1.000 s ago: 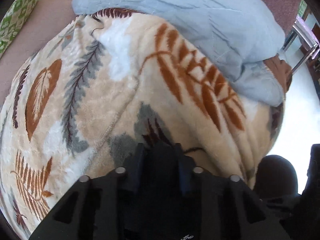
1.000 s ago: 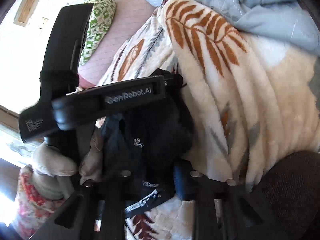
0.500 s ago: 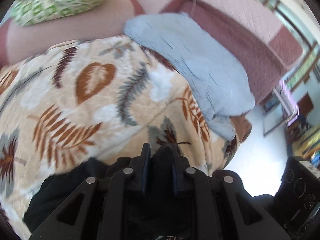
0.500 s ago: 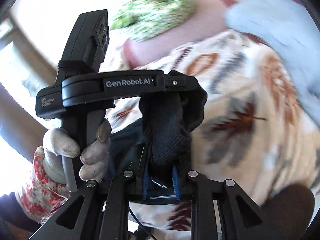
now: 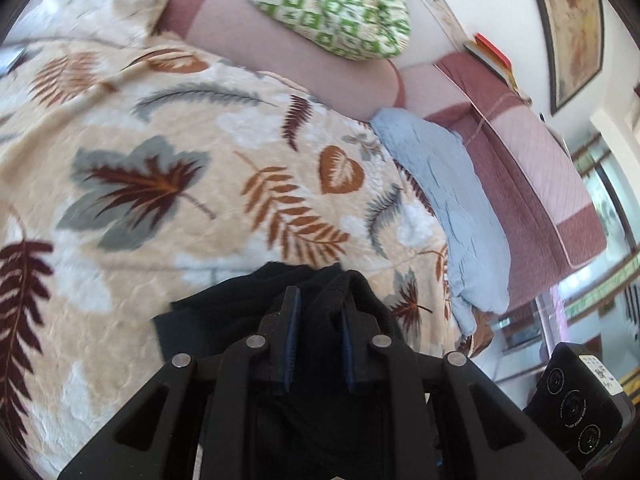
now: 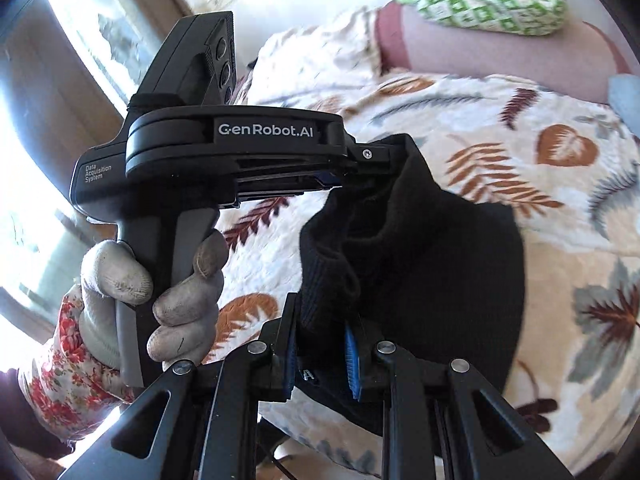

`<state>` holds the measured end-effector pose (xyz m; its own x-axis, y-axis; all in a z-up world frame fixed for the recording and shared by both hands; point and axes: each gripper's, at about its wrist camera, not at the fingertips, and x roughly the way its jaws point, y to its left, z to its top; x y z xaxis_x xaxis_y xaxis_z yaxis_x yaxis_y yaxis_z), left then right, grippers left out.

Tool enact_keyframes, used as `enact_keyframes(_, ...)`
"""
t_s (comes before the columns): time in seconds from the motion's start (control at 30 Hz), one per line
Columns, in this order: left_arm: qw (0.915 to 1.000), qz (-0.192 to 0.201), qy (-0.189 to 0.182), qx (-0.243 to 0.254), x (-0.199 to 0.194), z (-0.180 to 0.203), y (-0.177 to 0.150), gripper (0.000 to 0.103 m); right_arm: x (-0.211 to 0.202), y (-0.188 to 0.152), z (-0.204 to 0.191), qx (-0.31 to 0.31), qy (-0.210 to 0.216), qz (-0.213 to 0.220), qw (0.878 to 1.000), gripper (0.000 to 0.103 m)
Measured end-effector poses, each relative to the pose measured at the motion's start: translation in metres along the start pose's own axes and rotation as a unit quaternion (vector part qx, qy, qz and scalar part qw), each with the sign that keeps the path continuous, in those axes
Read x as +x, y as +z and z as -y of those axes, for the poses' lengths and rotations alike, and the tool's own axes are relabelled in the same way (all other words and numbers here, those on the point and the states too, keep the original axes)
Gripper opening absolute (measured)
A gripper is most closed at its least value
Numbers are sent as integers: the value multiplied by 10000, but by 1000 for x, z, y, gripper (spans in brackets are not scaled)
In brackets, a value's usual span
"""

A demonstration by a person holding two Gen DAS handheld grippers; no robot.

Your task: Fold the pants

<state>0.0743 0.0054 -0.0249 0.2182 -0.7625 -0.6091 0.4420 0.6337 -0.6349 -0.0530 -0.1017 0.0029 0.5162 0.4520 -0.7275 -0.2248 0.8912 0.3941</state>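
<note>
Both tongs, left [image 5: 318, 320] & right [image 6: 320, 344], clamp black pants [image 6: 432, 248] over blanket [image 5: 160, 184].

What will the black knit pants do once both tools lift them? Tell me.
The black knit pants will probably hang floppy: they already sag in folds between the right tool and left tool. Likely light, since pinches alone hold them. The ribbed knit looks unlikely to slip.
</note>
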Motion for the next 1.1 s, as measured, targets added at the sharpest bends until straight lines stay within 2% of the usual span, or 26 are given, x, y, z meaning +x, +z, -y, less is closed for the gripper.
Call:
enact_keyframes(0.1, 9993, 75, -78, -356, -7, -26, -6, 18, 19, -1, -9, -187, -67, -206, 9996, 23)
enact_keyframes(0.17, 9979, 168, -97, -623, -10, -43, -11, 20, 31, -1, -17, -407, -147, -291, 9986, 29)
enact_keyframes(0.2, 9968, 193, -97, -774, -12, -52, -13, 23, 36, -2, -22, -530, -174, -322, 9979, 33)
enact_keyframes(0.27, 9941, 245, -114, -1049, -18, -68, -16, 35, 39, -4, -29, -685, -106, -371, 9969, 48)
enact_keyframes(0.3, 9925, 285, -131, -1181, -23, -76, -18, 40, 38, -5, -33, -772, -52, -375, 9963, 51)
enact_keyframes(0.4, 9892, 421, -108, -1397, -43, -93, -25, 45, 18, -7, -40, -999, 239, -294, 9943, 58)
enact_keyframes(0.53, 9864, 710, 286, -1452, -74, -97, -34, 46, -19, 1, -31, -987, 395, -85, 9943, 58)
enact_keyframes(0.6, 9873, 788, 484, -1290, -83, -85, -37, 46, -31, 13, -18, -796, 239, 63, 9965, 58)
enact_keyframes(0.67, 9895, 820, 446, -1101, -85, -70, -39, 46, -34, 30, -3, -552, 15, 122, 9984, 58)
enact_keyframes(0.7, 9910, 796, 343, -1018, -83, -62, -41, 46, -28, 42, 5, -432, -120, 140, 9989, 57)
enact_keyframes(0.77, 9931, 643, 199, -956, -70, -46, -44, 46, -14, 58, 13, -312, -189, 88, 9993, 49)
enact_keyframes(0.8, 9940, 517, 223, -937, -61, -41, -47, 46, -3, 64, 18, -186, -212, -11, 9996, 47)
enact_keyframes(0.9, 9934, 62, 685, -914, -29, -37, -60, 46, 41, 74, 29, 59, -240, -494, 9985, 45)
enact_keyframes(0.97, 9892, -240, 794, -1208, -8, -51, -73, 46, 68, 69, 32, 18, -418, -786, 9960, 45)
enact_keyframes(1.03, 9879, -152, 741, -1354, -4, -58, -81, 47, 82, 62, 32, -70, -512, -946, 9942, 45)
enact_keyframes(1.1, 9884, -143, 752, -1314, -5, -57, -80, 47, 83, 58, 30, -188, -590, -872, 9943, 46)
